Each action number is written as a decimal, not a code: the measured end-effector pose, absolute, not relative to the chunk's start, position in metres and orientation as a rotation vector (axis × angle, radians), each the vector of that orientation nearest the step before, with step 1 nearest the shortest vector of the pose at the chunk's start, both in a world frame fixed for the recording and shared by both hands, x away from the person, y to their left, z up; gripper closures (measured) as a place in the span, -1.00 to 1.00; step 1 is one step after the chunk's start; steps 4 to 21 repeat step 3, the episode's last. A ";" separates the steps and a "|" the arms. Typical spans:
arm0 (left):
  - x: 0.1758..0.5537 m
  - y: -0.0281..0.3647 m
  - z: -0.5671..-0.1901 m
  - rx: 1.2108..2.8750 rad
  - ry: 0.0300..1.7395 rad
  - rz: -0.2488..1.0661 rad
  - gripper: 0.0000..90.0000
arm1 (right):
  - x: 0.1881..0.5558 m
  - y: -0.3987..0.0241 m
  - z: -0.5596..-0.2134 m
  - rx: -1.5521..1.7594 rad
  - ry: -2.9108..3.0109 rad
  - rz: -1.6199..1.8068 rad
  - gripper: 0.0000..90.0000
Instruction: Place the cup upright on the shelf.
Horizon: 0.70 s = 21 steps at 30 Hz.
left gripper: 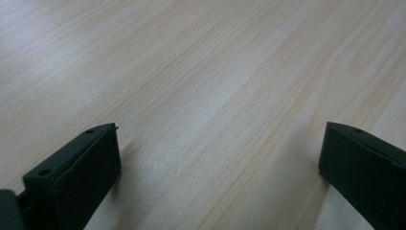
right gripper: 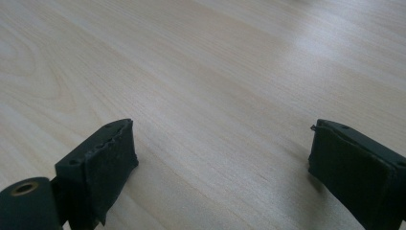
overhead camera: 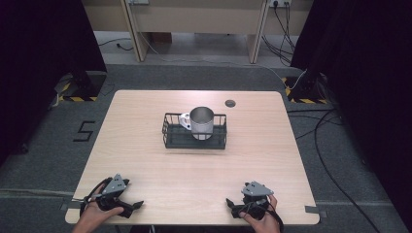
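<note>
Near the counter (overhead camera: 145, 160) edge the left hand-held gripper (overhead camera: 137, 206) and right hand-held gripper (overhead camera: 228, 204) rest wide apart on nothing, their holder's hands cut off below, while the metal cup (overhead camera: 201, 122) stands mid-counter in the wire basket (overhead camera: 171, 141), hiding a white item, and a "5" (overhead camera: 85, 131) marks the floor.
</note>
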<state>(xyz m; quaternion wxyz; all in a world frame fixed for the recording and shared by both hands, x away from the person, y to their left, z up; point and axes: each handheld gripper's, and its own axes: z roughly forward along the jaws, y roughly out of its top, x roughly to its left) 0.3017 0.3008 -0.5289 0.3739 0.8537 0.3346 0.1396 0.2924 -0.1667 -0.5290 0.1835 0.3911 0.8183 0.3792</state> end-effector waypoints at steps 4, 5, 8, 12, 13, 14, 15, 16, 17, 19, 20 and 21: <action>0.302 0.301 -0.529 2.184 0.859 0.358 -1.00 | 0.292 -0.167 -0.529 1.100 2.310 1.070 -0.80; 0.302 0.301 -0.529 2.184 0.859 0.358 -1.00 | 0.292 -0.167 -0.529 1.100 2.310 1.070 -0.80; 0.302 0.301 -0.529 2.184 0.859 0.358 -1.00 | 0.292 -0.167 -0.529 1.100 2.310 1.070 -0.80; 0.302 0.301 -0.529 2.184 0.859 0.358 -1.00 | 0.292 -0.167 -0.529 1.100 2.310 1.070 -0.80; 0.302 0.301 -0.529 2.184 0.859 0.358 -1.00 | 0.292 -0.167 -0.529 1.100 2.310 1.070 -0.80; 0.302 0.301 -0.529 2.184 0.859 0.358 -1.00 | 0.292 -0.167 -0.529 1.100 2.310 1.070 -0.80; 0.302 0.301 -0.529 2.184 0.859 0.358 -1.00 | 0.292 -0.167 -0.529 1.100 2.310 1.070 -0.80; 0.302 0.301 -0.529 2.184 0.859 0.358 -1.00 | 0.292 -0.167 -0.529 1.100 2.310 1.070 -0.80; 0.302 0.301 -0.529 2.184 0.859 0.358 -1.00 | 0.292 -0.167 -0.529 1.100 2.310 1.070 -0.80; 0.302 0.301 -0.529 2.184 0.859 0.358 -1.00 | 0.292 -0.167 -0.529 1.100 2.310 1.070 -0.80; 0.302 0.301 -0.529 2.184 0.859 0.358 -1.00 | 0.292 -0.167 -0.529 1.100 2.310 1.070 -0.80; 0.302 0.301 -0.529 2.184 0.859 0.358 -1.00 | 0.292 -0.167 -0.529 1.100 2.310 1.070 -0.80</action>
